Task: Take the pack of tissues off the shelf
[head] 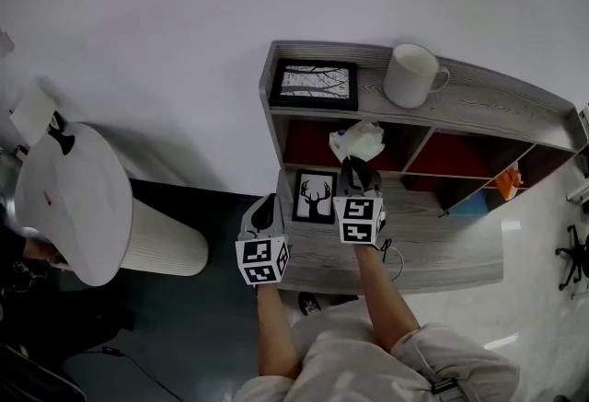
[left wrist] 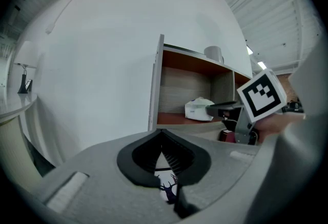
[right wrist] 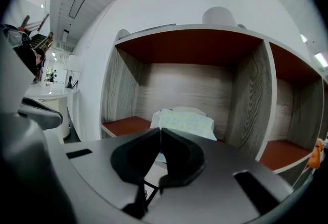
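The pack of tissues [head: 355,143] is white and crumpled and lies at the front of the shelf's [head: 479,101] left compartment, on its red-brown floor. My right gripper [head: 355,168] reaches into that compartment. In the right gripper view its jaws are closed tip to tip [right wrist: 160,129] on the near edge of the pack [right wrist: 184,119]. The left gripper view shows the same gripper [left wrist: 218,110] touching the pack [left wrist: 197,109]. My left gripper [head: 265,207] hangs lower left of the shelf, jaws together [left wrist: 161,138], holding nothing.
A white mug [head: 411,74] and a framed tree picture [head: 315,84] stand on the shelf's top. A deer picture [head: 315,197] leans on the lower board [head: 442,244]. An orange thing [head: 509,179] sits in a right compartment. A white round table [head: 83,202] is at left.
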Demonstrator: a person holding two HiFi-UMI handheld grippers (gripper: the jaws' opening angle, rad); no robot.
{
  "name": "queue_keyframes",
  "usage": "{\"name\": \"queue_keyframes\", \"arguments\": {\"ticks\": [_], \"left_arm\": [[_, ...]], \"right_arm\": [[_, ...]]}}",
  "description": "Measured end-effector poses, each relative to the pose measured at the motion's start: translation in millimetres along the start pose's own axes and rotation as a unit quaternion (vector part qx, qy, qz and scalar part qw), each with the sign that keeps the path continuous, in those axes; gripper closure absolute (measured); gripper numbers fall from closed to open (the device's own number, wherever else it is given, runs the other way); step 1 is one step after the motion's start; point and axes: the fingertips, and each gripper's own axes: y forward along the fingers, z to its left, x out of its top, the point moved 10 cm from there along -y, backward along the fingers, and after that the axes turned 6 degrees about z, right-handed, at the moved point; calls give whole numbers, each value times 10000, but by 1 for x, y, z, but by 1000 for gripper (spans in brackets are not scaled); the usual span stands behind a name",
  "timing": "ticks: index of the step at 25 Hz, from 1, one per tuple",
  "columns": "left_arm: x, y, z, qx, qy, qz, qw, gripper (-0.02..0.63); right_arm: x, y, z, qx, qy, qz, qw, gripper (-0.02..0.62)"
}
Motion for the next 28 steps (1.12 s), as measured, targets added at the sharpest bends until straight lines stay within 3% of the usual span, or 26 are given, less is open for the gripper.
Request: {"name": "queue_keyframes", "arguments": {"ticks": [9,15,23,28], "left_arm": [[6,-9,15,-76,-31,-78,9999,598],[19,-7,11,-369,13,-36,9993,598],[21,-1,-27,-605,-101,-167,9980,598],[18,-11,-54,-427,-113,-154,9989,598]], "right_arm": [[14,-11,12,38,-200,-300,9993,580],[27,-32,18,173,-187,-583,9980,580],[18,-61,-2,450,-64,-929,9946,580],[3,-80,-19,768,-142,-919,9927,580]]}}
